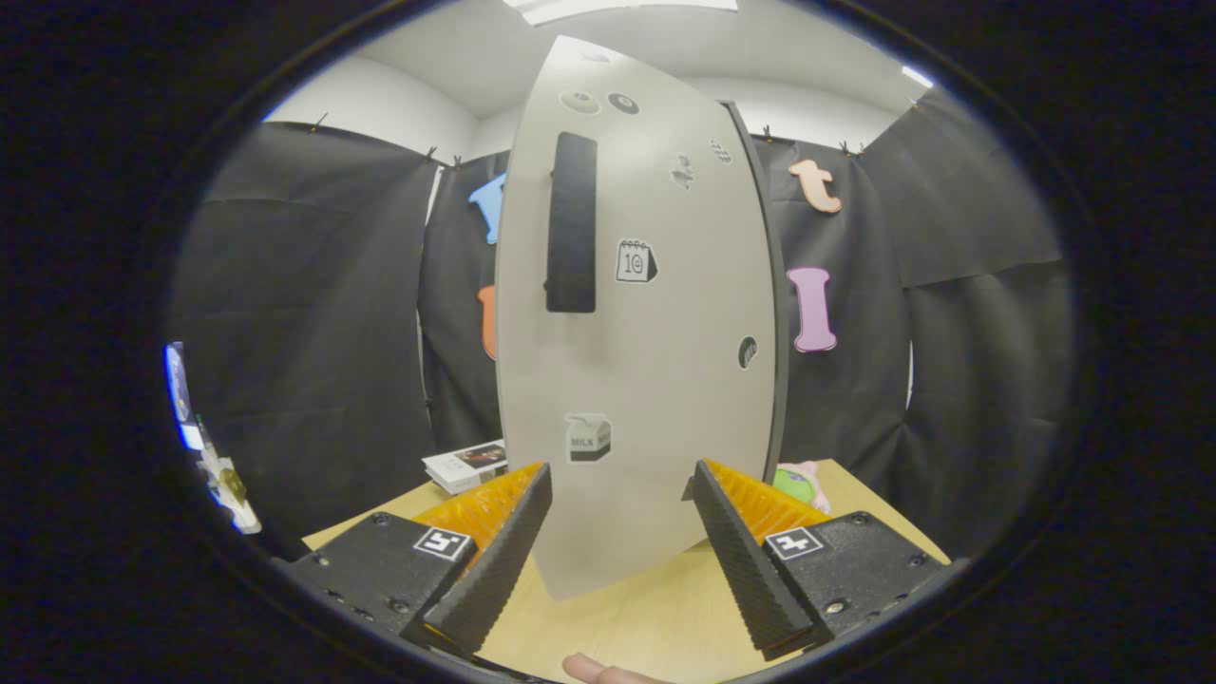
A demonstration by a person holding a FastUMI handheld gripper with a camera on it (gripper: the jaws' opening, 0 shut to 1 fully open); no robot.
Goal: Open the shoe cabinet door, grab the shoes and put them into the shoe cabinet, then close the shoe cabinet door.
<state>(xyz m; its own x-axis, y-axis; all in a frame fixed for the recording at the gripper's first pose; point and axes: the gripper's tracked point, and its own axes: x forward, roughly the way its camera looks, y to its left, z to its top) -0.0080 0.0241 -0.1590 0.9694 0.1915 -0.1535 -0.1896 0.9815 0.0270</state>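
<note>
The claw (619,532) stood spread apart, gripping nothing. The cabinet door (646,380) rose upright from the surface (617,627) just ahead, its lower edge showing between the fingers.

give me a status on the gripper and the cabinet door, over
Gripper open, fingers wide apart, nothing held. Cabinet door stands just ahead of the fingers, its bottom edge showing between them. A box lies on the table beside the door.
</note>
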